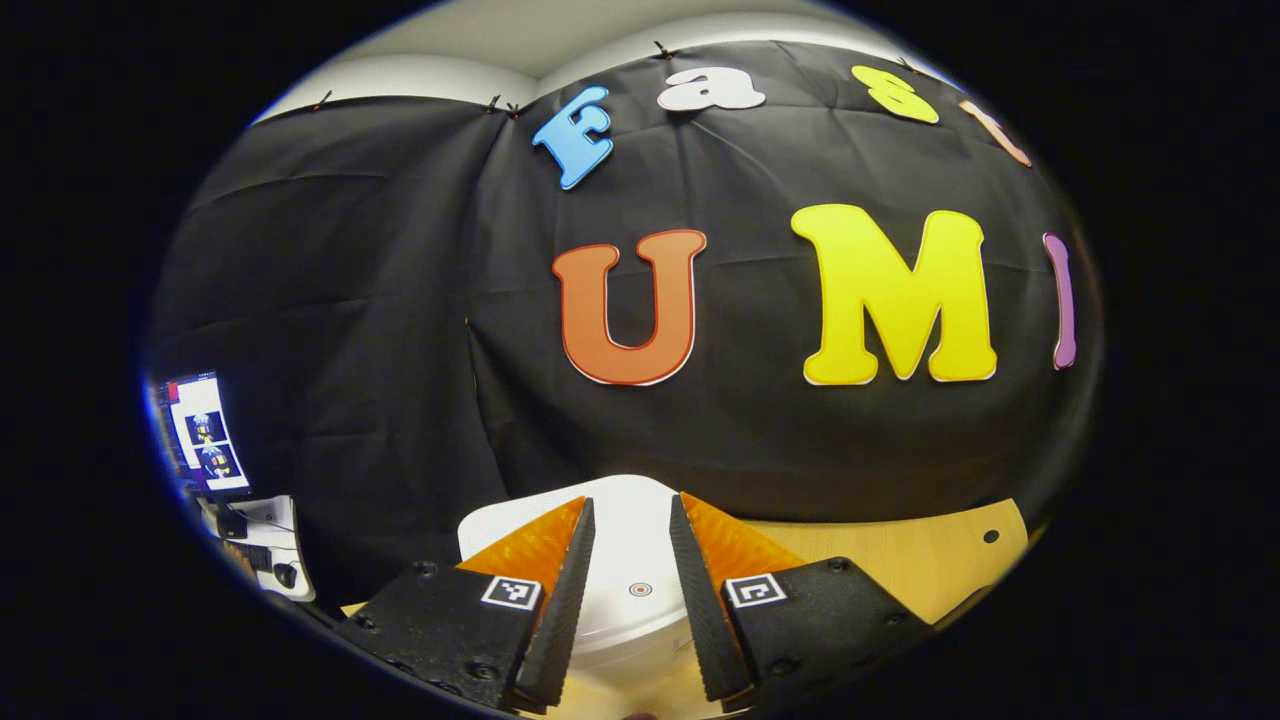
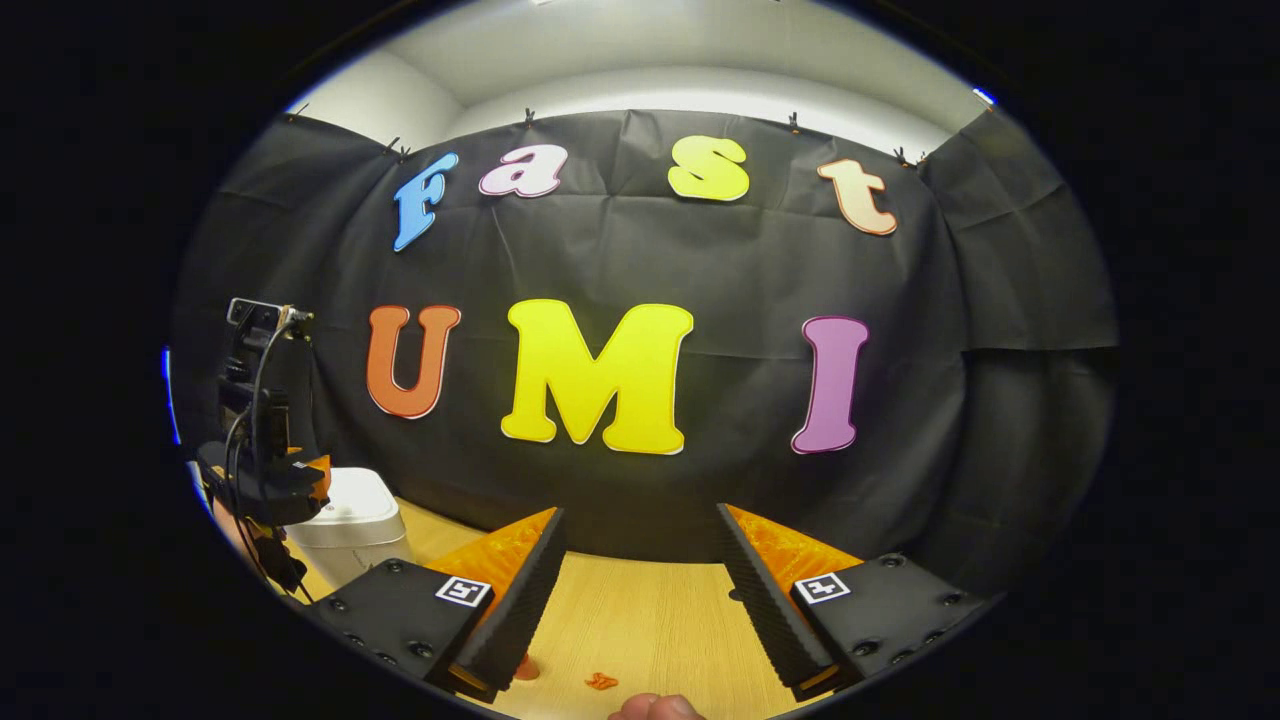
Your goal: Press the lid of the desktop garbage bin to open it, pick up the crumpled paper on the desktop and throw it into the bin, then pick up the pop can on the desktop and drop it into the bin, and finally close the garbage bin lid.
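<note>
The white desktop bin (image 1: pixel 625 610) stands right under my left gripper (image 1: pixel 632 505), its lid down. A small round red mark (image 1: pixel 641 589) on the lid lies between the two fingers. The left gripper is open with nothing held, hovering just above the lid. In the right gripper view the same bin (image 2: pixel 350 515) stands at the far left of the wooden table (image 2: pixel 650 610), with the left gripper (image 2: pixel 305 478) over its near side. My right gripper (image 2: pixel 638 513) is open and empty above the table's middle.
A small orange scrap (image 2: pixel 601 682) lies on the wood near the front edge, and a fingertip of a hand (image 2: pixel 655 708) shows below it. A monitor (image 1: pixel 205 435) and a desk with a keyboard stand far left. The black cloth wall closes the back.
</note>
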The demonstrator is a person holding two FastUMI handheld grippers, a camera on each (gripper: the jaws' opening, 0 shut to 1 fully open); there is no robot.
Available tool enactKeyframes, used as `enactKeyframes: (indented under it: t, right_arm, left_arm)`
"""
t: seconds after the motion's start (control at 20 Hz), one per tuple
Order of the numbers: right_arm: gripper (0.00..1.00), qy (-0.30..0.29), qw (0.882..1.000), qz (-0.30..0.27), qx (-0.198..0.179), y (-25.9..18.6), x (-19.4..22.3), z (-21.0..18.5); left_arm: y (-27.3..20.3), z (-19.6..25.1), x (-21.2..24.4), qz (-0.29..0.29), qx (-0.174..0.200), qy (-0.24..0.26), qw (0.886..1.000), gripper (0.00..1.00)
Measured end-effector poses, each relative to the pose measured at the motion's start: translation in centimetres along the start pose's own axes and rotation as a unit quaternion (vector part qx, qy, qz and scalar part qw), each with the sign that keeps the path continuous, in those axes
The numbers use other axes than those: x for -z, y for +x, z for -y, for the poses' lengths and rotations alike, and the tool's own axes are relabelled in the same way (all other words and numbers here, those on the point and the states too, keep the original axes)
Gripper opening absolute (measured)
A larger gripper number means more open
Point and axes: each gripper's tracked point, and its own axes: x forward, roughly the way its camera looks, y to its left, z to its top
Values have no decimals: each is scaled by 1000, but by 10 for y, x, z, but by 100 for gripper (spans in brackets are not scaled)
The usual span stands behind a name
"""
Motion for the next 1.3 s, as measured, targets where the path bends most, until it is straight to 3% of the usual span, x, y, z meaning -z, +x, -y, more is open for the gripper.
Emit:
enactKeyframes:
  t: [0.35,0.55,0.75,0.9,1.05,1.2,1.3]
  right_arm:
    - [94,-13,1000,0,-10,6,2,-7]
    - [94,-13,1000,-3,-6,8,4,-3]
    - [94,-18,1000,1,-6,10,3,-2]
    - [93,-9,1000,-3,-15,11,7,-9]
    - [94,-1,1000,-9,-17,12,12,-11]
    - [94,-6,1000,-2,-23,11,10,-18]
    - [94,-8,1000,5,-27,11,8,-21]
  left_arm:
    - [13,-4,28,-34,-18,-14,999,23]
    - [20,-1,47,-59,-13,-14,998,14]
    - [20,-2,52,-56,-21,-19,998,12]
    - [20,-3,55,-58,-23,-56,996,11]
    - [19,-2,57,-68,-32,-46,996,4]
    - [17,-3,48,-52,-33,-33,998,4]
    - [17,8,41,-38,-1,-28,999,3]
